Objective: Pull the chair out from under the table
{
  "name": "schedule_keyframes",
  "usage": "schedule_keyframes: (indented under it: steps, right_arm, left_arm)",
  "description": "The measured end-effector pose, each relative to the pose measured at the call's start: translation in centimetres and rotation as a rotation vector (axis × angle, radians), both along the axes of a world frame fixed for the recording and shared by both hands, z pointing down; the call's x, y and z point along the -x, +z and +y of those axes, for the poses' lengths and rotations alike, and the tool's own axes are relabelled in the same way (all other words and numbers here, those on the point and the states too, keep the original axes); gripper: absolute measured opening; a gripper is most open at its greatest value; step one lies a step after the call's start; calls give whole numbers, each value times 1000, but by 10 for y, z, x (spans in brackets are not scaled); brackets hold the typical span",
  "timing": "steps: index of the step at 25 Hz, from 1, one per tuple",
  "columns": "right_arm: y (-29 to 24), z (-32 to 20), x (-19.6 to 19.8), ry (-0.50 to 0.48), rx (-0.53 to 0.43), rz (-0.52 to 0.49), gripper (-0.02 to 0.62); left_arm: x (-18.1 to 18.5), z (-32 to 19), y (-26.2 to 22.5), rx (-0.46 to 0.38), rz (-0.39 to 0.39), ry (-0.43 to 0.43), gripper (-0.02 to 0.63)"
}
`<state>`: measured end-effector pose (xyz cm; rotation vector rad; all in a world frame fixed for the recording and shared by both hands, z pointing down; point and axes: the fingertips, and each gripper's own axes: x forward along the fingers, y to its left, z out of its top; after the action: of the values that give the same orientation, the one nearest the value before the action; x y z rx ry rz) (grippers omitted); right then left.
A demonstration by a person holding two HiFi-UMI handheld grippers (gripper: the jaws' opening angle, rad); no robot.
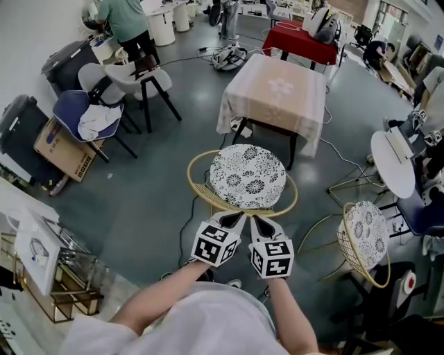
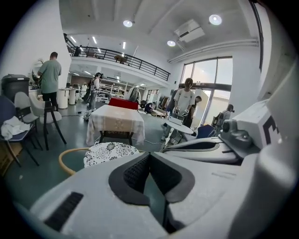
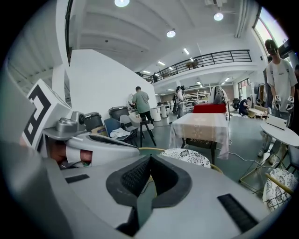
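The chair (image 1: pixel 248 175) has a black-and-white floral cushion and a yellow cane rim. It stands on the floor just in front of the square table (image 1: pixel 277 90) with the pale cloth, clear of the table's edge. My left gripper (image 1: pixel 238 217) and right gripper (image 1: pixel 258 220) are side by side at the chair's near rim, both shut with nothing between the pads. In the left gripper view the shut left gripper (image 2: pixel 149 155) points over the chair (image 2: pixel 110 151) toward the table (image 2: pixel 114 120). The right gripper (image 3: pixel 150 158) is likewise shut and empty, with the chair (image 3: pixel 187 156) beyond it.
A second floral chair (image 1: pixel 364 239) lies tipped at the right, near a round white table (image 1: pixel 392 163). Grey and blue chairs (image 1: pixel 87 114) and a cardboard box (image 1: pixel 62 149) stand at the left, with a person (image 1: pixel 125 21) behind them. A red-covered table (image 1: pixel 298 38) is farther back. Cables cross the floor.
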<state>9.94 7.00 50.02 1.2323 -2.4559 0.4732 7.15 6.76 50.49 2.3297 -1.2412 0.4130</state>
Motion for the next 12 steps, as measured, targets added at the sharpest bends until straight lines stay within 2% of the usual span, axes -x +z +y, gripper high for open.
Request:
schedule_keyframes:
  steps: [12]
  right_arm:
    - [0,7,1,-22,0,1,2]
  left_arm:
    - [-1,5,-3,1,-12,-25,6]
